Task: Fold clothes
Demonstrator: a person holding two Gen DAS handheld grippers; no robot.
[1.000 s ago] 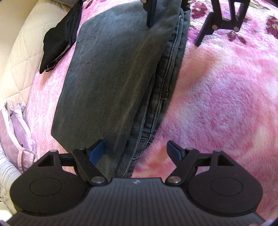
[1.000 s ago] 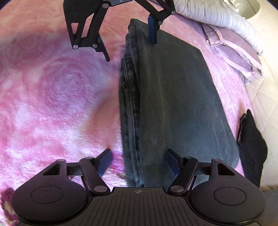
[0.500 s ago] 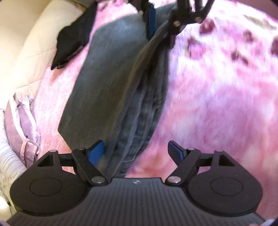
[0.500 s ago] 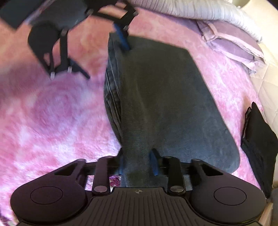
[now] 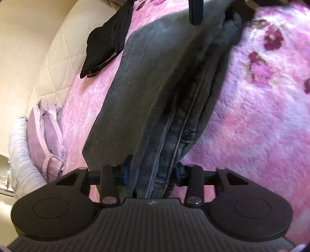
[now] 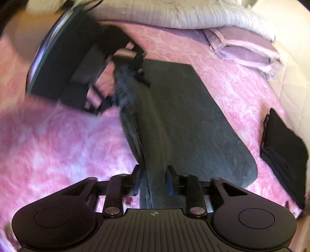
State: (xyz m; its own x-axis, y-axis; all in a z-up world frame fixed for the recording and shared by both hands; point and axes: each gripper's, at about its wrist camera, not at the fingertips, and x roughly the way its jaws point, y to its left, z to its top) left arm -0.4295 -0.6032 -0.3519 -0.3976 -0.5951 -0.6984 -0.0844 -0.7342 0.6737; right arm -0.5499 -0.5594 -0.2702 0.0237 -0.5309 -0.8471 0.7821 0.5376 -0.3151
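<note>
Folded grey jeans point(image 5: 147, 81) lie lengthwise on a pink fleece blanket point(image 5: 261, 116). My left gripper point(image 5: 151, 172) is closing on the seamed, buttoned end, and the denim fills the gap between its blue pads. At the opposite end my right gripper point(image 6: 154, 180) has the jeans point(image 6: 184, 120) between its pads. Its jaws are opening slightly, but the fabric still looks pinched and lifted. In the left wrist view the right gripper point(image 5: 217, 15) holds that far end up off the blanket. The left gripper point(image 6: 122, 85) is blurred in the right wrist view.
A folded black garment point(image 5: 108, 38) lies beside the jeans near the cream quilted mattress edge point(image 5: 64, 48). Lilac cloth point(image 5: 46, 135) and striped grey bedding point(image 6: 184, 15) sit at one end of the bed. Bare pink blanket spreads on the jeans' other side.
Both grippers stood open over the jeans a second ago. The right one shut on its end and rose, then the left one closed on the buttoned end. The jeans' thick edge has lifted.
</note>
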